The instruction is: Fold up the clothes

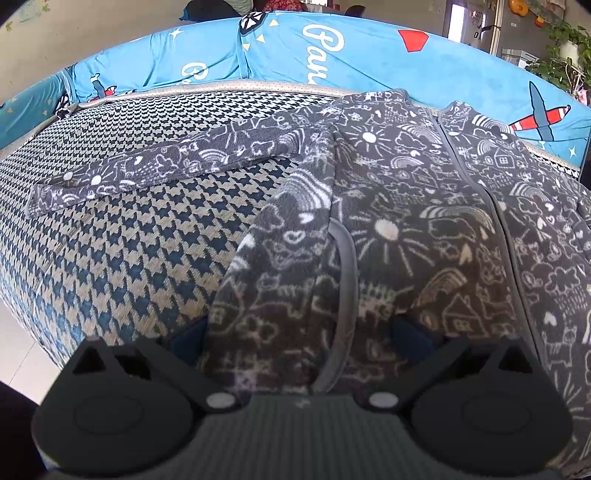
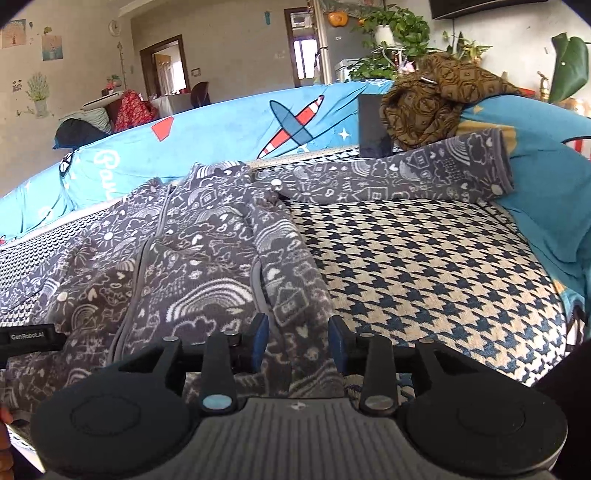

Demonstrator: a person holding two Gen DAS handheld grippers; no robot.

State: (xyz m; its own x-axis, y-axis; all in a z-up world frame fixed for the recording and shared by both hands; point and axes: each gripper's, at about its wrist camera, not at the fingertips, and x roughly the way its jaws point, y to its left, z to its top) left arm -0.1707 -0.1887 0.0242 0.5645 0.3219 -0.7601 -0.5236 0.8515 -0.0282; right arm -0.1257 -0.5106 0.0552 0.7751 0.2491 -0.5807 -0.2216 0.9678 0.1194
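Grey fleece jacket (image 1: pixel 406 229), fuzzy pile with white chalk-style doodles of suns, rainbows, houses and clouds, lies spread front-up on a sofa seat (image 1: pixel 122 236) covered in a coarse woven houndstooth of dark blue and cream. A lighter grey zipper (image 1: pixel 476 184) runs down the middle of the jacket, with grey binding curving along a pocket edge. One sleeve (image 1: pixel 155 166) stretches flat out to the side across the houndstooth, and in the right wrist view the other sleeve (image 2: pixel 399 177) reaches out the opposite way, its banded cuff resting against a smooth bright blue backrest cover (image 2: pixel 229 125) printed with planes, stars and white script. A crumpled brown patterned cloth (image 2: pixel 428 96) sits on top of the backrest next to a dark boxy object (image 2: pixel 373 125); I cannot tell what that is. Left gripper (image 1: pixel 303 332), matte black with blue pads, has its jaws spread wide, hem fabric bunched up between the pads and hiding most of them; the pads stand at the edges of the fold, and I cannot tell if they press on it. Right gripper (image 2: pixel 298 339) sits at the jacket's lower corner, jaws partly apart, blue pads standing either side of the fleece edge without squeezing it. Leafy potted plants (image 2: pixel 399 33) are behind the sofa.
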